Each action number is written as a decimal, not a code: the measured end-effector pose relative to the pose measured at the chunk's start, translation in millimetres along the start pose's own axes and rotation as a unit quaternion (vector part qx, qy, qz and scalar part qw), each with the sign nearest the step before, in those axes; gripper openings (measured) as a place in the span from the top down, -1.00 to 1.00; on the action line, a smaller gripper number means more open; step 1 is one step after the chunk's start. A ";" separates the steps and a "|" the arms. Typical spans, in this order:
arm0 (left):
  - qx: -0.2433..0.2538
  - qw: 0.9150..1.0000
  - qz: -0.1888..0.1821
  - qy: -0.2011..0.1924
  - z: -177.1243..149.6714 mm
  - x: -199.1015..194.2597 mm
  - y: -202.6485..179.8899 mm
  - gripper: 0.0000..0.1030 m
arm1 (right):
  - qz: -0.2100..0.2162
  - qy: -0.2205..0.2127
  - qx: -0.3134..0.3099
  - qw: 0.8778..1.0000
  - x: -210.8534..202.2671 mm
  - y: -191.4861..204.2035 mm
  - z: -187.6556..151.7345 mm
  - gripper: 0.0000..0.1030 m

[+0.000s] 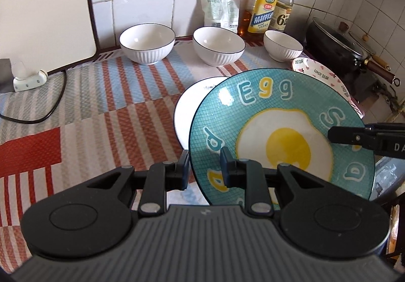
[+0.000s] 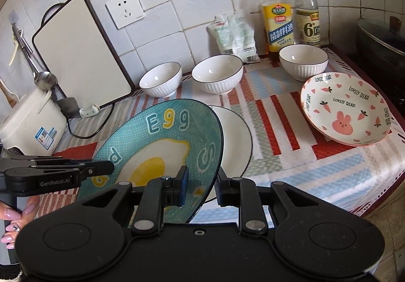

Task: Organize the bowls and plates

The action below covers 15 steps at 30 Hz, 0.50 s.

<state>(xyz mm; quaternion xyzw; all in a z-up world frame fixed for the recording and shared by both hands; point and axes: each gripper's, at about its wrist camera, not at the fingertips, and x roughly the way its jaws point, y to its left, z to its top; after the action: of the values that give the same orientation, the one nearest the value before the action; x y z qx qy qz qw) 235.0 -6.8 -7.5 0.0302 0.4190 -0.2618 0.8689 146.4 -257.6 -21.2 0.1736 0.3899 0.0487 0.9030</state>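
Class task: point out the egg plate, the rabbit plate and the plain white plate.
egg plate (image 1: 288,145): left wrist view, on the yolk.
rabbit plate (image 2: 341,124): right wrist view, on the pink rabbit.
plain white plate (image 2: 234,145): right wrist view, on its bare centre.

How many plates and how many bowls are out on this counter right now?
Plates: 3 (egg plate, white plate, bunny plate)
Bowls: 3 (left bowl, middle bowl, right bowl)
Total: 6

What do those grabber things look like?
Both grippers, left and right, are black plastic with round discs, silver rivets and blue-edged pads. White lettering "GenRobot.AI" marks the left one's side. The hand on its grey handle wears pink nail polish.
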 end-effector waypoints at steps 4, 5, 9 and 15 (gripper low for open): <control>0.002 1.000 0.001 0.009 0.0 12.8 -3.5 0.57 | 0.004 0.005 0.002 1.000 7.1 -11.5 -1.7 0.48; 0.003 1.000 0.002 0.011 0.1 16.1 -3.6 0.57 | 0.004 0.006 0.000 1.000 9.9 -13.3 -2.3 0.48; -0.003 1.000 0.011 0.014 0.9 31.8 0.2 0.57 | -0.006 -0.003 -0.017 1.000 24.5 -14.2 -5.5 0.48; -0.014 0.999 0.021 0.025 6.9 58.8 8.9 0.57 | 0.010 0.008 -0.010 1.000 52.9 -25.2 -1.9 0.48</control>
<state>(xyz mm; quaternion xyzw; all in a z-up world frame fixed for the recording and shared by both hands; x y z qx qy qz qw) 274.3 -26.2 -48.3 0.0333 0.4435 -0.2371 0.8637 180.4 -268.8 -67.6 0.1684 0.3948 0.0634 0.9010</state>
